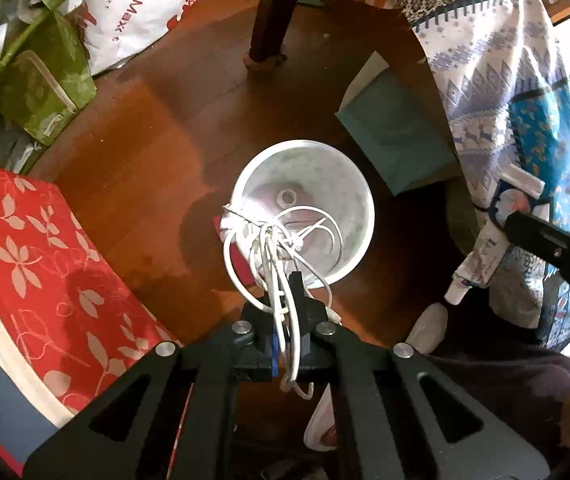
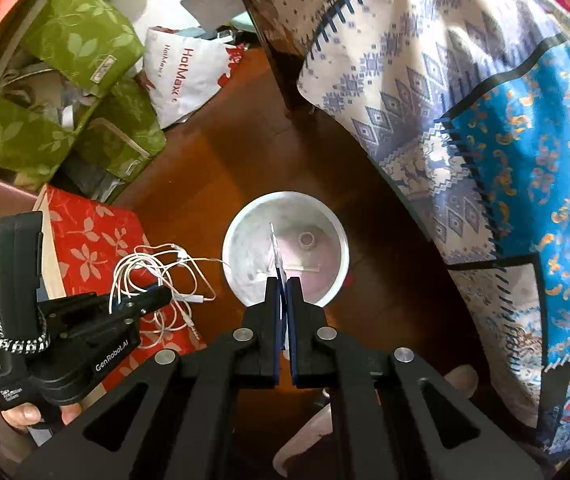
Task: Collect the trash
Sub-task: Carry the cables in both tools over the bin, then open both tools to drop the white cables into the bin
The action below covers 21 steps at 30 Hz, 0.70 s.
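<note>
Cable (image 1: 281, 256) pinched in left gripper (image 1: 285, 304) – right gripper (image 2: 283, 300) nips squeezed tube (image 1: 485, 248), edge-on, over bin (image 2: 285, 250)

A: What is dangling over the white bin (image 1: 349, 184)?
B: A tangled white earphone cable (image 1: 281, 264), looping down across the near-left rim; the bin is sitting upright and open on the floor.
A: And the tube (image 1: 481, 256)?
B: A flattened white tube, hanging nozzle-down to the right, edge-on above the bin's mouth.
</note>
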{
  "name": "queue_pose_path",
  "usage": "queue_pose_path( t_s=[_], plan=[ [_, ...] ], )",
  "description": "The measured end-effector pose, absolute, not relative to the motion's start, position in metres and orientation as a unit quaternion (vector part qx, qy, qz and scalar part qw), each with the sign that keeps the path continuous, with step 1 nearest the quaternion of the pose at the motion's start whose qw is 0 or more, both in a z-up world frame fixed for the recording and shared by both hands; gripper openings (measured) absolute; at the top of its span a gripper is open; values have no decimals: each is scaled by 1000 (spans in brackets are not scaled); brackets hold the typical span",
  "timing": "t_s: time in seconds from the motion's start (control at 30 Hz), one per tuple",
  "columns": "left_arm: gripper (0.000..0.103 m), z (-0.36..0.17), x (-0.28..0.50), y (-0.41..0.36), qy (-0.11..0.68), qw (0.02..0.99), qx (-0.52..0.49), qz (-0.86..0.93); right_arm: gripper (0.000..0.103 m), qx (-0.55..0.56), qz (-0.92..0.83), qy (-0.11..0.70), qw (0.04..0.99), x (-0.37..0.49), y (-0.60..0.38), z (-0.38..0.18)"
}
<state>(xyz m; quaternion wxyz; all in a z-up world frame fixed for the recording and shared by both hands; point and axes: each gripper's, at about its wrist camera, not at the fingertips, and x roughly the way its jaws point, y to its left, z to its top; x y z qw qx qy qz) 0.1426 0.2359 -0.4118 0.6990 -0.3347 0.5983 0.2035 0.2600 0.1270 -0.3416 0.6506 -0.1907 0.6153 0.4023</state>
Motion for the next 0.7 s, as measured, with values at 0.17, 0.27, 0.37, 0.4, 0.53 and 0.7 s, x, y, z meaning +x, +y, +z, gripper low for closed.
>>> queue_pose_path(
  t_s=[0.17, 0.27, 0.37, 0.4, 0.53, 0.7],
  plan=[
    [4, -409, 157, 242, 592, 699, -350, 195, 3, -189, 410, 621, 640, 264, 136, -347],
    [41, -408, 165, 245, 597, 691, -359, 193, 6, -185, 420, 628, 629, 265, 139, -349],
    [47, -403, 169, 246, 596, 694, -352, 198, 21, -199, 408, 632, 628, 266, 140, -352],
    [47, -402, 170, 245, 597, 694, -349, 199, 30, -201, 406, 629, 632, 267, 139, -351],
    [47, -392, 166, 243, 591, 702, -342, 202, 40, -196, 409, 621, 639, 268, 129, -343],
    [47, -366, 155, 241, 571, 722, -329, 212, 40, -197, 418, 608, 645, 263, 117, -325]
  ],
)
